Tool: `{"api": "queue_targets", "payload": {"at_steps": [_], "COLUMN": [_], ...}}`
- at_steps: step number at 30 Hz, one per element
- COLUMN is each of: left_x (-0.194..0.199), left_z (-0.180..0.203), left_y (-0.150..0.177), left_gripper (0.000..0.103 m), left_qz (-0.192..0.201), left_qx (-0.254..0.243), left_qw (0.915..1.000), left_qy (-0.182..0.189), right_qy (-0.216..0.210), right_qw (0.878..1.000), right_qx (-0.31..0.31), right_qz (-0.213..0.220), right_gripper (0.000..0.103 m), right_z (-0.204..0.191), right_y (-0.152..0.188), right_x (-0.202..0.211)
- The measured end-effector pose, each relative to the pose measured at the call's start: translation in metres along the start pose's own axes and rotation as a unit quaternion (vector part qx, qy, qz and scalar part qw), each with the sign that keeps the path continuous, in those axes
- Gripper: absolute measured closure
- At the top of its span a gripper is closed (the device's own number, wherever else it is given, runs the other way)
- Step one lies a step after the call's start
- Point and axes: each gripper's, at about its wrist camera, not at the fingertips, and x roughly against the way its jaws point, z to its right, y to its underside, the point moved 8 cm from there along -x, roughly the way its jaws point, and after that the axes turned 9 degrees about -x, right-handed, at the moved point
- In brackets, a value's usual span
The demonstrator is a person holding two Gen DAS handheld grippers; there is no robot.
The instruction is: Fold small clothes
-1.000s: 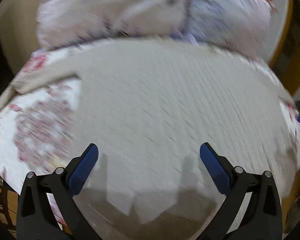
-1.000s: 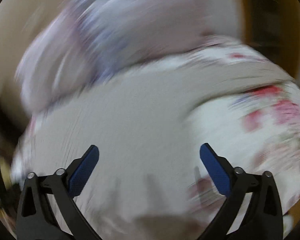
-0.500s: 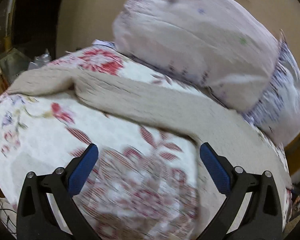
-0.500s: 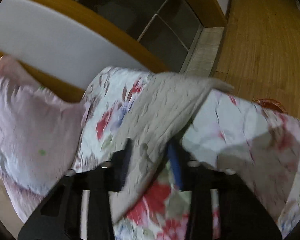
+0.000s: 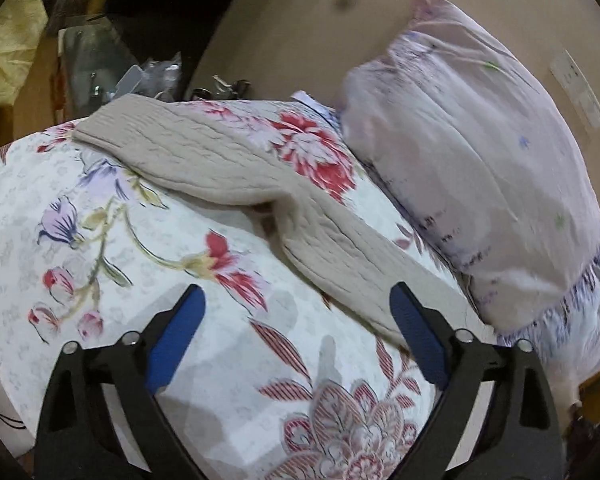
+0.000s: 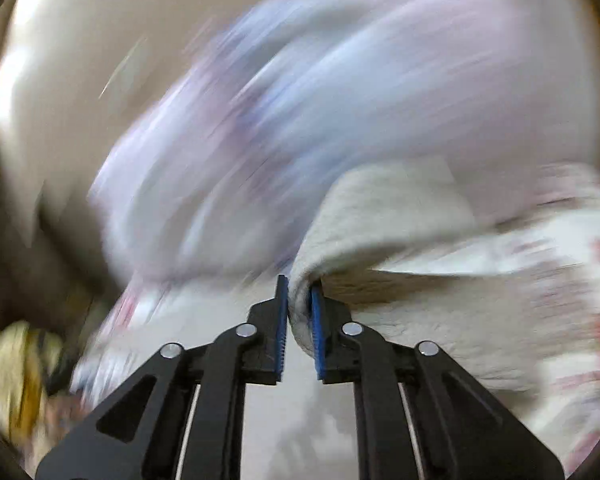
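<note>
Early in the fold: beige knit garment (image 5: pixel 236 168) strewn unfolded across floral bedspread (image 5: pixel 100 240), beside pillow (image 5: pixel 480 184). Right gripper (image 6: pixel 299 320) clamped on a bunched edge; left gripper (image 5: pixel 296 312) spread wide, empty. Every fold seemingly left to make.

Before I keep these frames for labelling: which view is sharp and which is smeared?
Left wrist view: mostly sharp, the beige cloth and flowered sheet read clearly, the pillow slightly soft. Right wrist view: heavy motion blur over the background; only the right tool and the cloth pinched in it stay crisp.
</note>
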Motion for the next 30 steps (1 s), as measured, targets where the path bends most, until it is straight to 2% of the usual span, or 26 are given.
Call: {"api": "queue_targets", "payload": {"at_steps": [1,2,3,5,7,12,15,18,19,20,21,22,23,24,26,27,28,30], "left_x": [0.001,0.003,0.004,0.003,-0.002,-0.015,-0.023,-0.026,-0.028,-0.032,-0.035,-0.040,-0.047,-0.052,-0.050,-0.043,-0.039,-0.025], "left_z": [-0.003,-0.007,-0.010,-0.016,-0.022,-0.048,-0.056,-0.061,-0.061,-0.063,-0.064,-0.066,-0.068,-0.069,-0.064,-0.049,-0.036,0.027], "left_y": [-0.002,-0.005,-0.008,-0.016,-0.022,-0.039,-0.046,-0.048,-0.049,-0.049,-0.048,-0.046,-0.045,-0.043,-0.050,-0.058,-0.064,-0.078], "left_gripper": [0.012,0.012,0.011,0.010,0.010,0.013,0.027,0.030,0.035,0.039,0.048,0.064,0.074,0.091,0.095,0.095,0.096,0.096], "left_qz": [0.003,0.010,0.015,0.018,0.015,0.011,-0.011,-0.020,-0.021,-0.024,-0.028,-0.033,-0.039,-0.043,-0.029,-0.015,-0.009,0.004], "left_qx": [0.001,0.003,0.003,0.002,0.006,0.098,0.134,0.171,0.183,0.210,0.225,0.245,0.261,0.270,0.245,0.207,0.182,0.086], "left_qw": [1.0000,0.9999,0.9998,0.9997,0.9997,0.9949,0.9905,0.9843,0.9816,0.9749,0.9709,0.9653,0.9601,0.9574,0.9665,0.9765,0.9816,0.9922], "left_qy": [-0.006,-0.010,-0.013,-0.017,-0.016,0.019,0.030,0.040,0.050,0.071,0.076,0.084,0.091,0.093,0.070,0.059,0.059,0.089], "right_qy": [-0.009,-0.009,-0.008,-0.005,0.000,0.028,0.050,0.060,0.063,0.068,0.069,0.069,0.068,0.067,0.067,0.068,0.070,0.079], "right_qw": [0.998,0.996,0.996,0.997,0.999,0.999,0.997,0.994,0.993,0.992,0.991,0.991,0.990,0.990,0.990,0.990,0.990,0.990], "right_qx": [0.028,0.043,0.056,0.063,0.040,-0.032,-0.063,-0.091,-0.096,-0.104,-0.111,-0.116,-0.123,-0.126,-0.126,-0.124,-0.121,-0.111], "right_qz": [-0.053,-0.072,-0.075,-0.052,-0.030,0.000,0.002,0.000,0.000,-0.002,-0.004,-0.006,-0.008,-0.009,-0.007,-0.005,0.000,0.017], "right_gripper": [0.062,0.053,0.051,0.035,0.026,0.020,0.020,0.020,0.020,0.020,0.020,0.020,0.020,0.020,0.020,0.020,0.020,0.019], "right_z": [-0.027,-0.040,-0.048,-0.051,-0.038,0.022,0.053,0.077,0.081,0.089,0.094,0.097,0.100,0.103,0.105,0.105,0.106,0.109], "right_y": [0.026,0.039,0.047,0.048,0.041,0.034,0.041,0.046,0.048,0.051,0.054,0.056,0.058,0.059,0.061,0.061,0.060,0.057], "right_x": [-0.030,-0.041,-0.047,-0.046,-0.032,0.015,0.030,0.034,0.035,0.035,0.034,0.033,0.033,0.034,0.037,0.041,0.045,0.058]}}
